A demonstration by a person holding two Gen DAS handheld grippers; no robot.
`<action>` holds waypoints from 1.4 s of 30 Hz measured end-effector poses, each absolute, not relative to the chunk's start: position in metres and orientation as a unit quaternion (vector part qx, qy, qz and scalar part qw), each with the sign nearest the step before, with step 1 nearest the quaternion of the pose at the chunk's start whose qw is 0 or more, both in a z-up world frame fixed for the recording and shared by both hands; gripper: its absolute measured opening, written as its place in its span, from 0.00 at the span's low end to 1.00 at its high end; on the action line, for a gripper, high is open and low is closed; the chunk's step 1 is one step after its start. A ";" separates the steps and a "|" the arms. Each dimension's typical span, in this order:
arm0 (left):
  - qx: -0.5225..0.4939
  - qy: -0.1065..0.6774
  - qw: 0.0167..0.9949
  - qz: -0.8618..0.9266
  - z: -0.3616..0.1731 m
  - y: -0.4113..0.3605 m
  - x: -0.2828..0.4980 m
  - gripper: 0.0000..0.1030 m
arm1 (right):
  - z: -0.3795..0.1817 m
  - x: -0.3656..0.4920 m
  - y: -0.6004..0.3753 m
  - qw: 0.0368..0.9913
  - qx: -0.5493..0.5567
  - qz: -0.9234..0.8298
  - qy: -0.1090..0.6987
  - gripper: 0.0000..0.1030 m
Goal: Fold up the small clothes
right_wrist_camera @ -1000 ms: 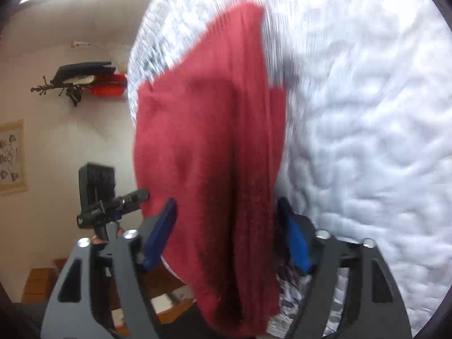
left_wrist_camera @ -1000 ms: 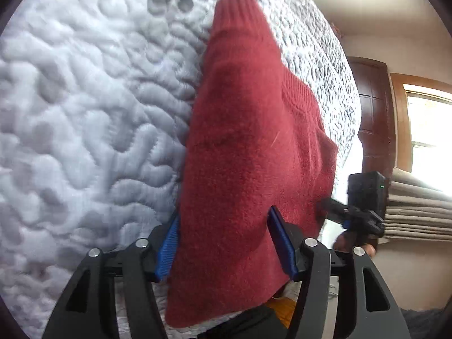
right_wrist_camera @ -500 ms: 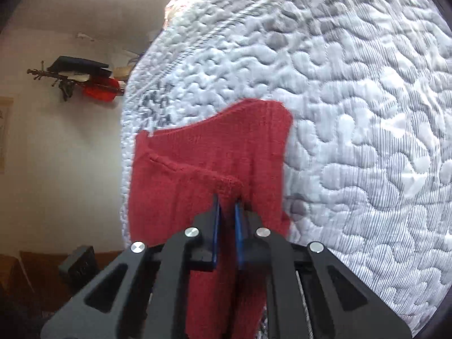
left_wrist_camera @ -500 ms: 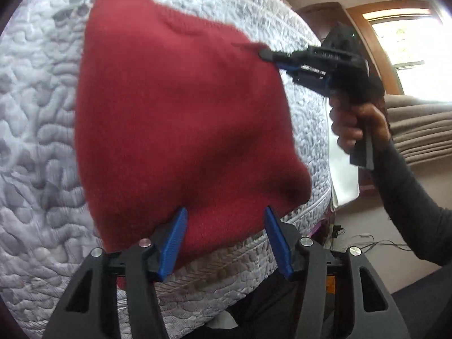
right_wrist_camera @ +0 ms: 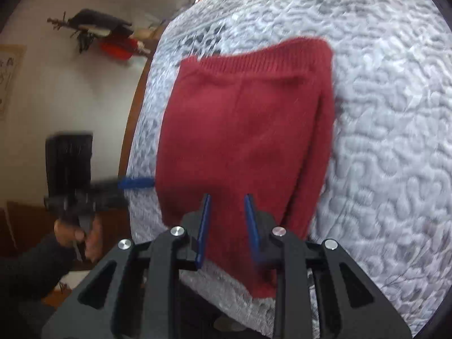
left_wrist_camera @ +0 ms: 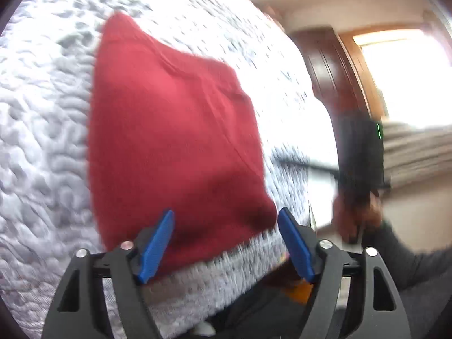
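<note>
The red sweater [right_wrist_camera: 243,141] lies folded (roughly square) near the mattress [right_wrist_camera: 389,147] edge. Left gripper [left_wrist_camera: 226,243] spread wide, right gripper [right_wrist_camera: 227,226] part open, both empty; perhaps one fold remains

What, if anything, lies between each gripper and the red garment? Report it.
Nothing visible does. The left gripper is open over the near edge of the red garment, which lies on the quilted mattress. The right gripper, also open, has only the garment ahead of it.

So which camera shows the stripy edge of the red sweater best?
The right wrist view: the red sweater shows its ribbed edge sharply across the top. The left wrist view shows the sweater blurred, no ribbing visible.
</note>
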State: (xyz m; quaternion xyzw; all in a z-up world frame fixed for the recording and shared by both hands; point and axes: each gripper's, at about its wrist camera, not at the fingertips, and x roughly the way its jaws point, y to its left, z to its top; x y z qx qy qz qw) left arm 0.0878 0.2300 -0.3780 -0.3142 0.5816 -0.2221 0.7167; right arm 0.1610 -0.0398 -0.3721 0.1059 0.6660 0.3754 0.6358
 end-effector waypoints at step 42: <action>-0.161 0.581 0.797 -0.030 -0.149 0.181 -0.063 0.96 | -0.144 -0.001 -0.063 0.772 -0.042 0.193 0.604 0.96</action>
